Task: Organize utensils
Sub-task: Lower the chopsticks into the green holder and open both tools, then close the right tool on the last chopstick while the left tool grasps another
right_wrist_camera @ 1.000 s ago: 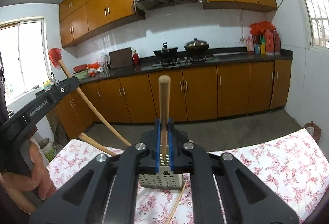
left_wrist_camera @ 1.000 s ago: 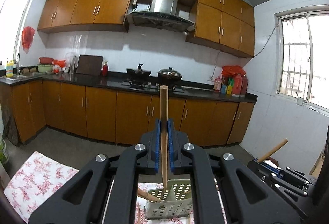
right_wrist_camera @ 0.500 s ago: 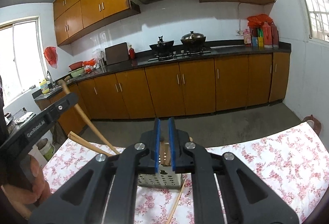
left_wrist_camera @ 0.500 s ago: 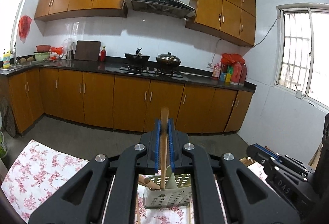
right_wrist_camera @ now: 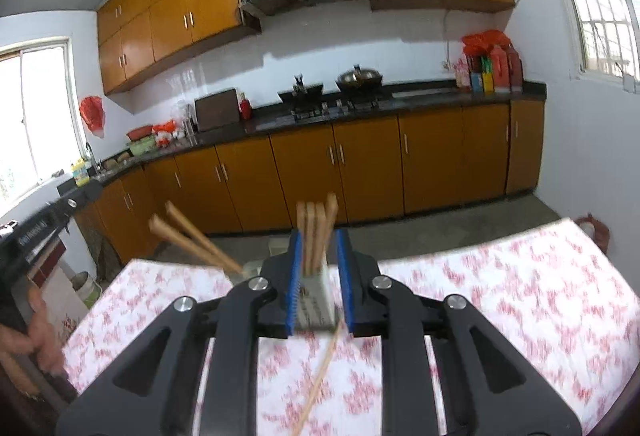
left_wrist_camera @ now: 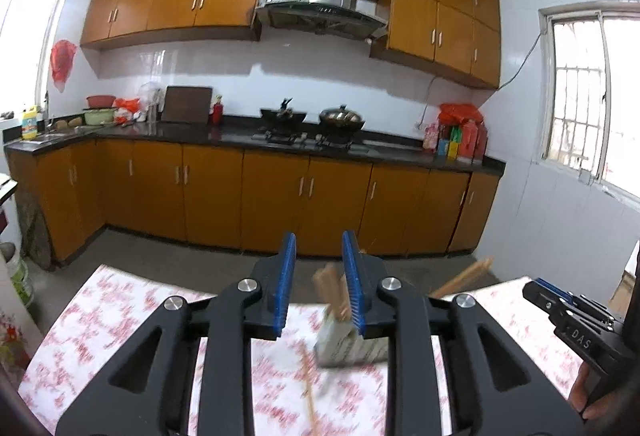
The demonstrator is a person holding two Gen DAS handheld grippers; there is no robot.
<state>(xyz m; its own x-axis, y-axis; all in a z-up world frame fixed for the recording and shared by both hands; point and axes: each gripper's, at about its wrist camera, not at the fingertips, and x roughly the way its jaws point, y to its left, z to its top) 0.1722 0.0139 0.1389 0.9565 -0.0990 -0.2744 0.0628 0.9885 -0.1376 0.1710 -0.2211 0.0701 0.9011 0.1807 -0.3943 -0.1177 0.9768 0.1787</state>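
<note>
Right now both of my grippers hang above the surface [right_wrist_camera: 520, 296], which is covered in a white cloth with red flowers, and each has its blue-padded fingers spread with nothing between the pads. My left gripper [left_wrist_camera: 318, 288] looks down past the pale perforated plastic utensil holder [left_wrist_camera: 348, 342], which sits just right of its centre line; my right gripper [right_wrist_camera: 318, 276] frames the same holder squarely between its fingers. Several light wooden chopsticks [right_wrist_camera: 316, 236] stand upright in the holder, and two more lean out to its left. One thin wooden chopstick [right_wrist_camera: 320, 376] lies loose on the cloth in front of the holder, pointing toward me.

I judge the step in hand to be fetching that loose stick. To do it well, I would drop the right gripper low and line its fingers across the stick, not along it, then close near the thicker end so it does not pivot. The cloth may bunch, so I should press lightly. When carrying it over, I should tip it upright and aim for the free gap beside the standing sticks, clear of the leaning pair.
</note>
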